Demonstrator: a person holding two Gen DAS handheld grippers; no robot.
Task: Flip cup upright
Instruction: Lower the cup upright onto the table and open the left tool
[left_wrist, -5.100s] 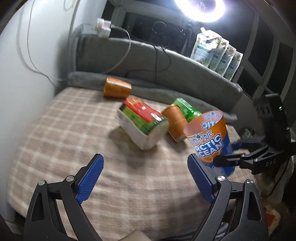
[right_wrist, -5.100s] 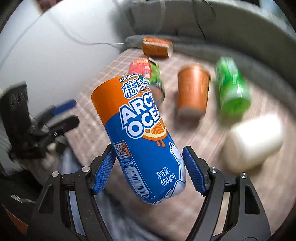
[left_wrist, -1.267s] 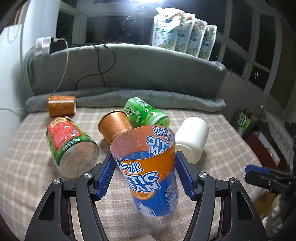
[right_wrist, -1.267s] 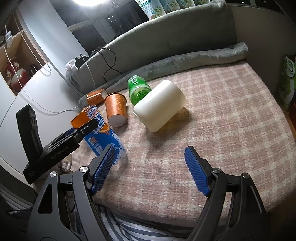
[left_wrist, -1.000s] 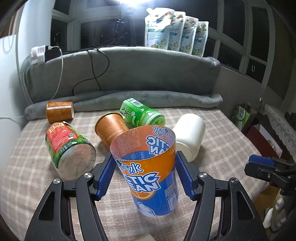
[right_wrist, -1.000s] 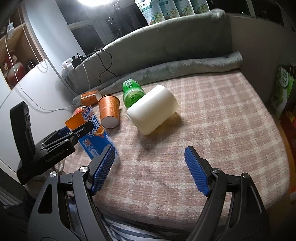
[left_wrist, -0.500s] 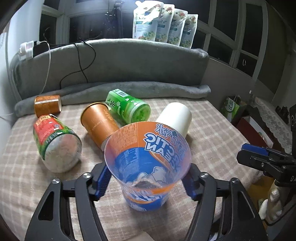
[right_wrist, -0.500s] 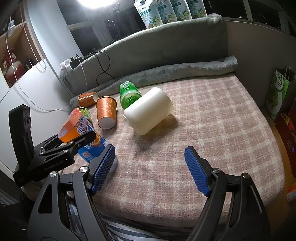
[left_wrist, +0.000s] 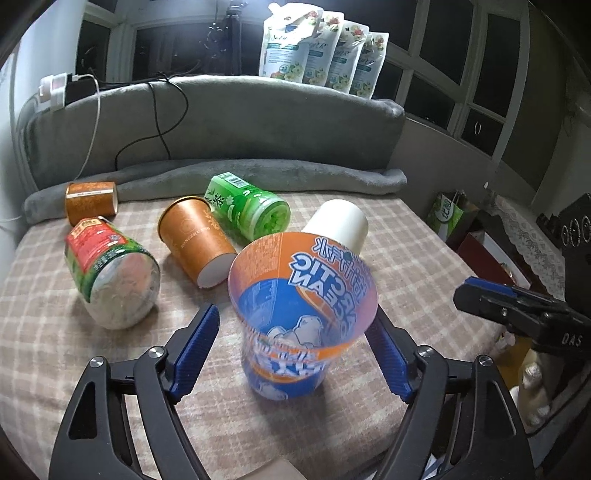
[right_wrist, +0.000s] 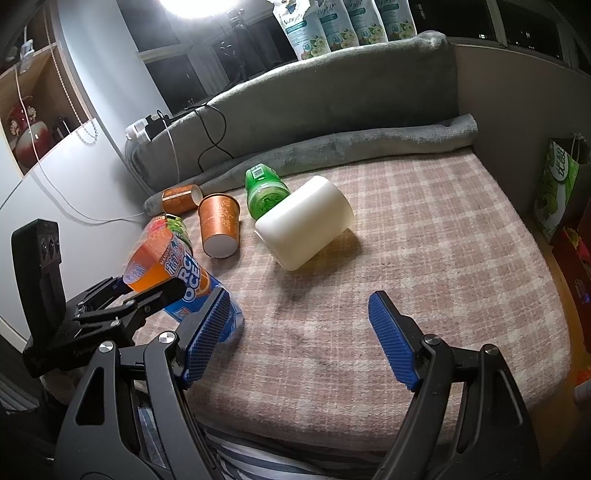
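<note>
Cup (left_wrist: 295, 321) upright on blanket (left_wrist: 55, 369), now freed between parted left gripper (left_wrist: 295, 343) pads; right gripper (right_wrist: 295, 339) open, empty

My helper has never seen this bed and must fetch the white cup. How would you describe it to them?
On the plaid blanket, look just in front of the gray bolster. The white cup lies on its side there, right beside the green bottle. It alone is plain white and unlabelled.

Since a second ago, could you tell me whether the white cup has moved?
No; the white cup still lies beside the green bottle.
</note>
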